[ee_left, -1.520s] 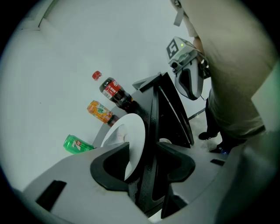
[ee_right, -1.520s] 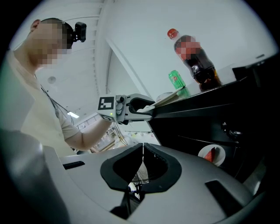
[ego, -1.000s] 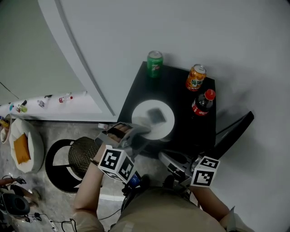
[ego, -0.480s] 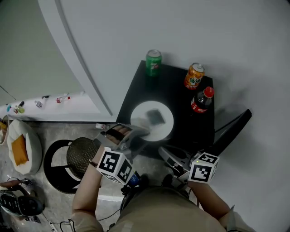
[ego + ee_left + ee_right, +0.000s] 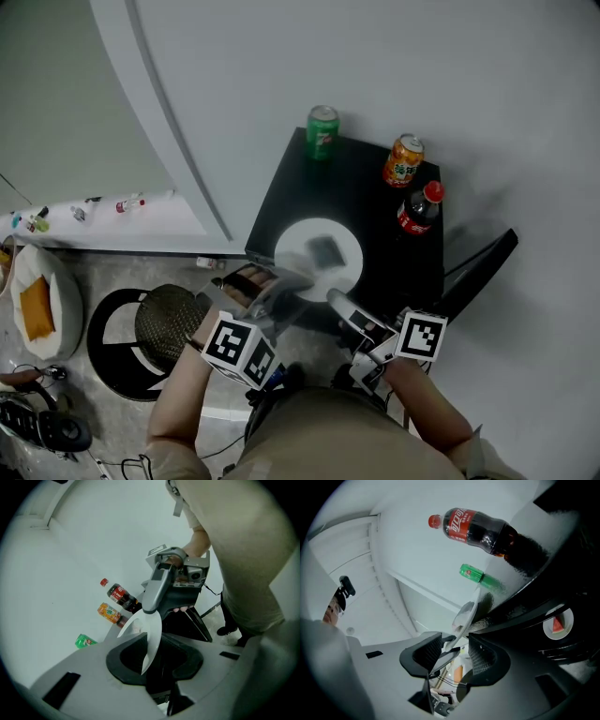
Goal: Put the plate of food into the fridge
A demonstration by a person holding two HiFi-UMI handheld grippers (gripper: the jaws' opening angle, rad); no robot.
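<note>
At near edge of black top [image 5: 370,202]: plate [image 5: 302,242] sits flat, left gripper [image 5: 287,279] clamped on its rim. Right gripper [image 5: 335,300] jaws have just opened, rim between, pads not pressing. Likely second grip next, then lift.

Black top [image 5: 366,211], seen from above. A green can [image 5: 322,131] stands at its far left corner and an orange can [image 5: 404,160] at its far right corner. A cola bottle [image 5: 418,208] with a red cap stands just beside the orange can, nearer the viewer. A white plate [image 5: 300,246] lies at the near edge.
</note>
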